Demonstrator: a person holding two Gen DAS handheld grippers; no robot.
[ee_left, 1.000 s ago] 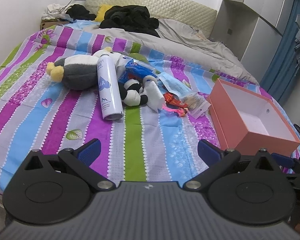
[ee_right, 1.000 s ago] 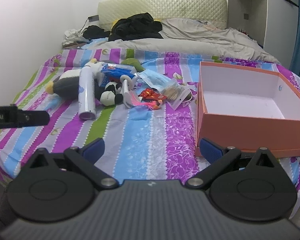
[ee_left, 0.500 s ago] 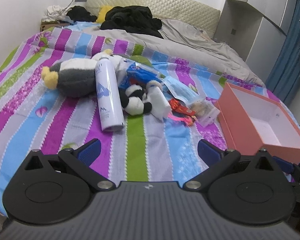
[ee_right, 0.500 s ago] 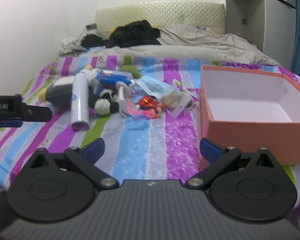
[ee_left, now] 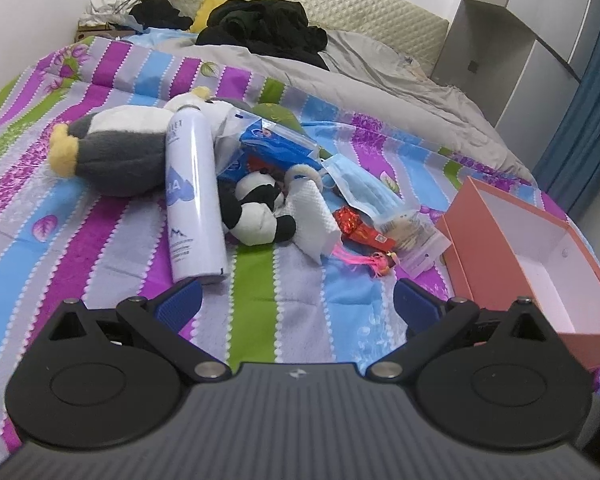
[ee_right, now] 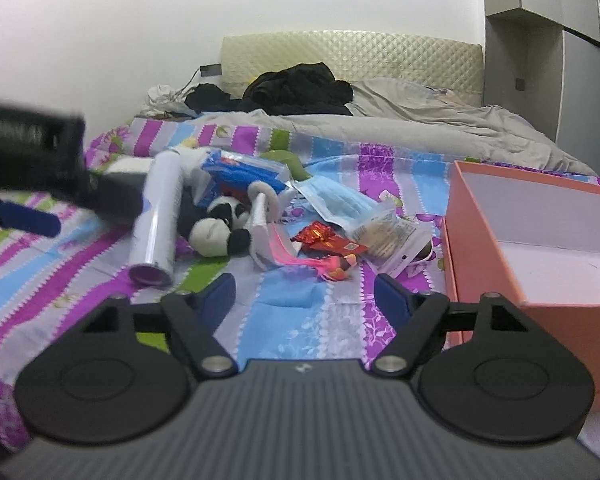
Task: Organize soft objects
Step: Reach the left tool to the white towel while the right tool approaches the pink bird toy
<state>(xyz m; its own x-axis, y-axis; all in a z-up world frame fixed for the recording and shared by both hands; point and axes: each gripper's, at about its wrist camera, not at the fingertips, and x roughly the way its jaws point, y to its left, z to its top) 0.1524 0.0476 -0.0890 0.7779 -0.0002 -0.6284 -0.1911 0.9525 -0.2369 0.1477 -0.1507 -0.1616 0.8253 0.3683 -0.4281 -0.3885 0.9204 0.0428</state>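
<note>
Two plush toys lie in the pile on the bed [ee_left: 112, 264]: a grey penguin [ee_left: 116, 156] behind the spray can [ee_left: 194, 196] and a small panda [ee_left: 256, 212] beside it. Both look light and squashy, best pinched across the belly. Left tongs [ee_left: 296, 304] and right tongs [ee_right: 305, 296] both gape wide, empty, short of the pile; the orange box [ee_right: 484, 280] stands open.

Two low wrist views from the foot of the bed [ee_left: 112, 256], facing the headboard [ee_right: 352, 56], right view lower, sharing the toy pile and orange box [ee_right: 536, 240].
</note>
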